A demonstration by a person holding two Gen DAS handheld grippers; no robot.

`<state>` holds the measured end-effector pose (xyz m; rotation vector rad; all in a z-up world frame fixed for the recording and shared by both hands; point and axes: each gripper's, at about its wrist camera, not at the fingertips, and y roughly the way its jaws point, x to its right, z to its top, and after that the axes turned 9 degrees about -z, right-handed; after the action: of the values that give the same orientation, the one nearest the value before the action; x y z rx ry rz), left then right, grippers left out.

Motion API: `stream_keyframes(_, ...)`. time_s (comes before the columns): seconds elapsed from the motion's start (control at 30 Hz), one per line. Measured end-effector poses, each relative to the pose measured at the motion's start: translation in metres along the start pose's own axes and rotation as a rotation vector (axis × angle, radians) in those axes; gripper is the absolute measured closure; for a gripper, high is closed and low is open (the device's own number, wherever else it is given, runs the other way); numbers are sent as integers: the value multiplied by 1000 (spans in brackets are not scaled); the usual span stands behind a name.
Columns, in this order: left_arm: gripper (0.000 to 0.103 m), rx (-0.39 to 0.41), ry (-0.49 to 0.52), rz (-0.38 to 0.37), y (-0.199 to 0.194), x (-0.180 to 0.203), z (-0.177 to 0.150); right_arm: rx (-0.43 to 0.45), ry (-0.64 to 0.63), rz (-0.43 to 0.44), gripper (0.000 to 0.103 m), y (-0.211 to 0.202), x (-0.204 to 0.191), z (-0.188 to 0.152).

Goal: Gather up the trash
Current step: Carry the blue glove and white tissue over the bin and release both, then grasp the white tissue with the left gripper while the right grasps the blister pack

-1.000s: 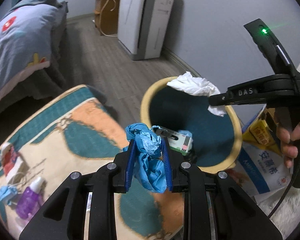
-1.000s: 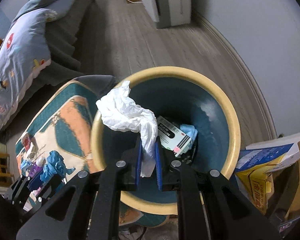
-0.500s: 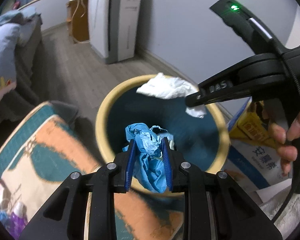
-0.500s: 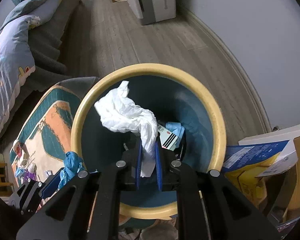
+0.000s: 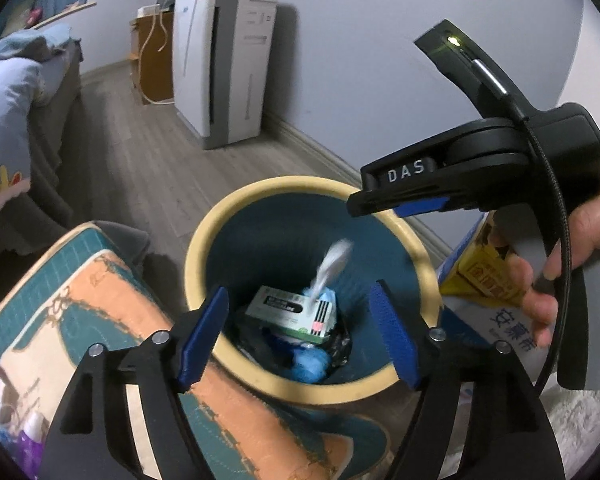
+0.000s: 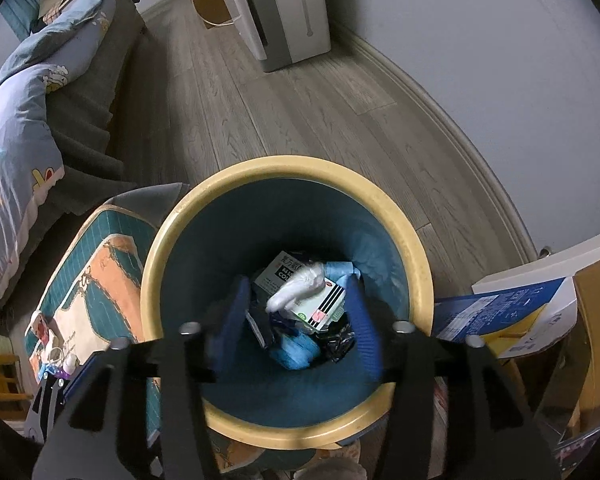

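A round bin with a yellow rim (image 5: 260,192) (image 6: 284,166) and a teal inside stands on the floor below both grippers. My left gripper (image 5: 300,336) hangs over its near rim, jaws opening and nothing between them. The blue crumpled wad (image 5: 308,360) (image 6: 296,350) lies at the bottom of the bin beside a white-green box (image 5: 292,312) (image 6: 324,312). My right gripper (image 6: 298,320) (image 5: 380,204) is above the bin, its jaws opening and blurred. The white tissue (image 5: 332,264) (image 6: 300,288) is free of the pads and falling inside the bin.
A teal-and-orange patterned cushion (image 5: 100,312) (image 6: 100,272) adjoins the bin's left side, with a purple bottle (image 5: 32,436) on it. Boxes and bags (image 5: 488,280) (image 6: 500,312) crowd the right. A bed (image 6: 20,120) lies left; a white appliance (image 5: 224,64) stands by the wall.
Both grippers have opened. The blue wad has dropped from the left one into the bin and the white tissue has left the right one. The left gripper moved over the bin.
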<state>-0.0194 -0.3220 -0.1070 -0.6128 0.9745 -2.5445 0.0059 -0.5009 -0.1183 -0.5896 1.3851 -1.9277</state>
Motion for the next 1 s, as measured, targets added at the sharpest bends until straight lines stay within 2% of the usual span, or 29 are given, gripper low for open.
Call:
stream_keyframes(0.2, 20, 15, -18, 36, -14, -7, -2, 8, 0, 12, 22, -6, -6, -1)
stream_keyframes(0.33, 13, 33, -34, 68, -32, -13, -5, 29, -14, 29, 14, -14, -20, -3)
stream_keyframes(0.43, 10, 13, -43, 112, -47, -19, -8, 52, -36, 26, 8, -20, -32, -5)
stream_keyframes(0.57, 9, 22, -70, 160, -76, -31, -18, 72, -45, 31, 6, -28, -47, -7)
stream_keyframes(0.7, 9, 26, -142, 227, -107, -48, -32, 74, -74, 47, 6, -37, -69, -17)
stream_keyframes(0.83, 9, 28, -186, 292, -149, -67, -49, 82, -134, 85, 6, -51, -104, -30)
stream_keyframes(1.0, 8, 56, -256, 410, -214, -98, -71, 77, -208, 147, 6, -65, -156, -55)
